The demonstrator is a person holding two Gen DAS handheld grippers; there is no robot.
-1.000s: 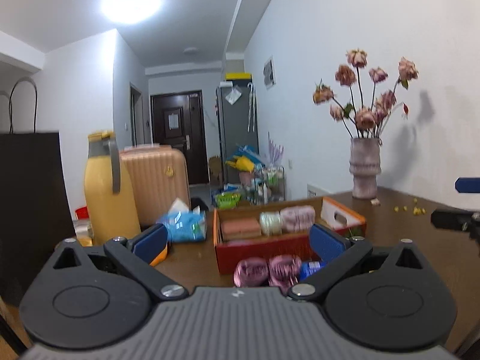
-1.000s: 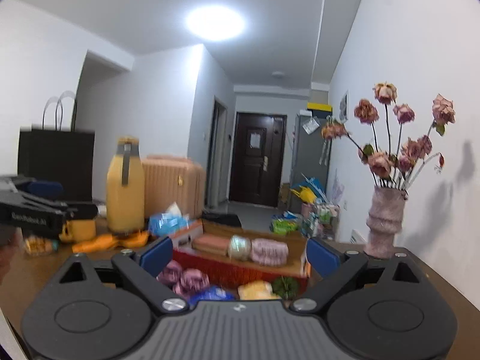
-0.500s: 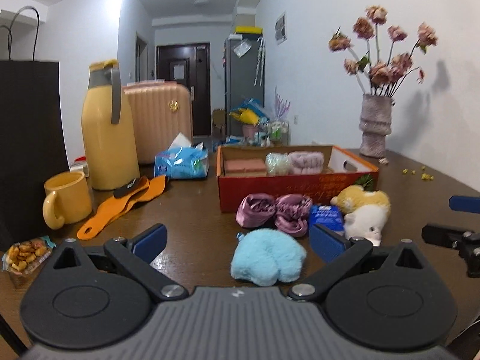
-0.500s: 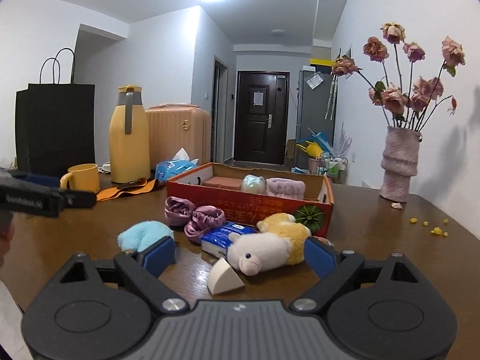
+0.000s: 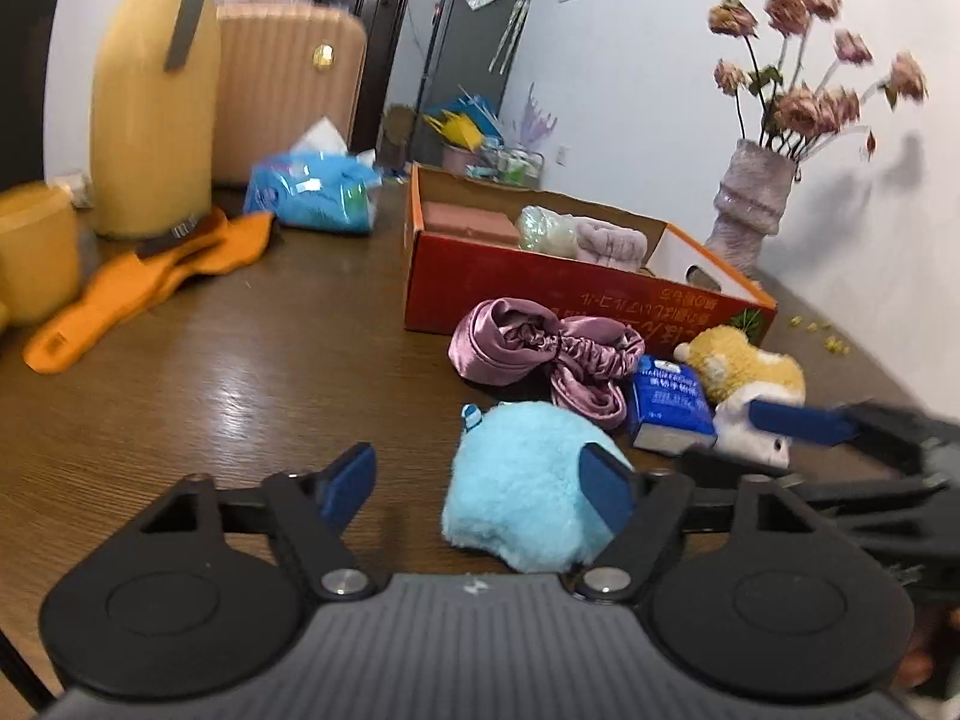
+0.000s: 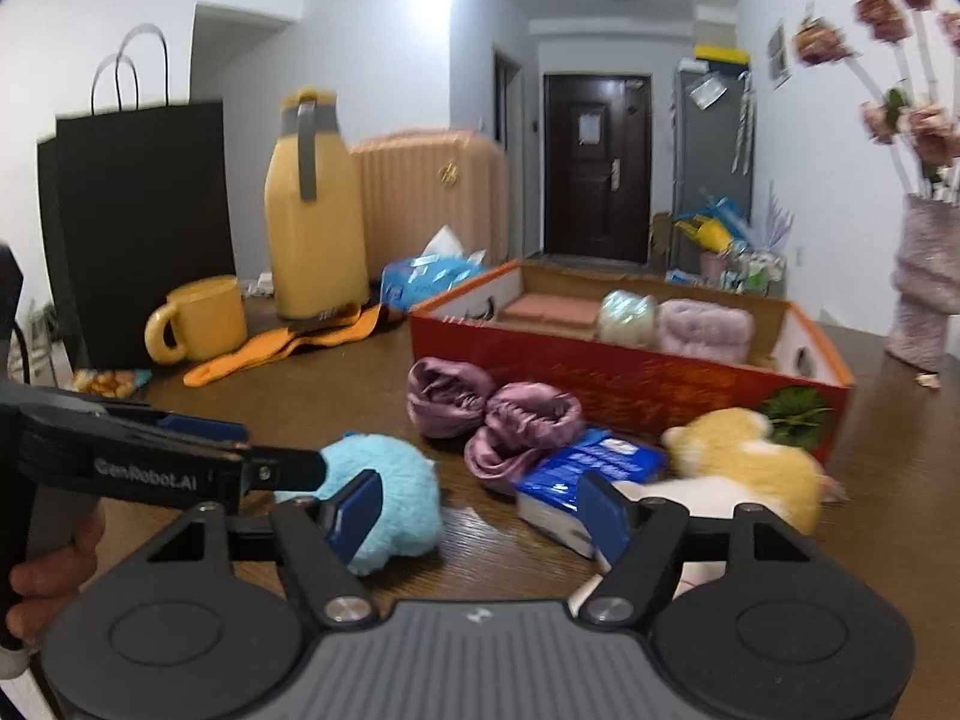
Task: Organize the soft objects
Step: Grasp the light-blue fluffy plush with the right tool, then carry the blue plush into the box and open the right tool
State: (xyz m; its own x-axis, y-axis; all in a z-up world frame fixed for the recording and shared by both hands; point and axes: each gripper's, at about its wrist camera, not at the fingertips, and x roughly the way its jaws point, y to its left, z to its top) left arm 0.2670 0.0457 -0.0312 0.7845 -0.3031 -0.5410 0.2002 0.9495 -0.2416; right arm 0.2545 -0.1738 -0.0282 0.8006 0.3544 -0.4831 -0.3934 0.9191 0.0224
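Note:
A light blue fluffy toy (image 5: pixel 522 498) (image 6: pixel 390 480) lies on the brown table. My left gripper (image 5: pixel 477 486) hovers just before it, jaws closing; its right pad overlaps the toy, the left pad stands clear. My right gripper (image 6: pixel 480 516) is also closing, with nothing pressed between its pads; it hangs over the blue packet (image 6: pixel 588 468) and the yellow-and-white plush (image 6: pixel 744 474). Two purple satin scrunchies (image 5: pixel 528 342) lie in front of the red cardboard box (image 5: pixel 540 294), which holds a pink block, a pale roll and a pink fluffy piece.
A yellow jug (image 6: pixel 315 210), a yellow mug (image 6: pixel 201 318), an orange cloth (image 5: pixel 138 282) and a blue tissue pack (image 5: pixel 312 195) stand at the left. A black paper bag (image 6: pixel 144 222) is behind them. A vase of dried roses (image 5: pixel 750 210) stands at the right by the wall.
Both grippers have dropped and tilted down toward the table, closing in on the loose soft things. The jaws of both have narrowed. The blue toy is now at the left gripper's fingertips.

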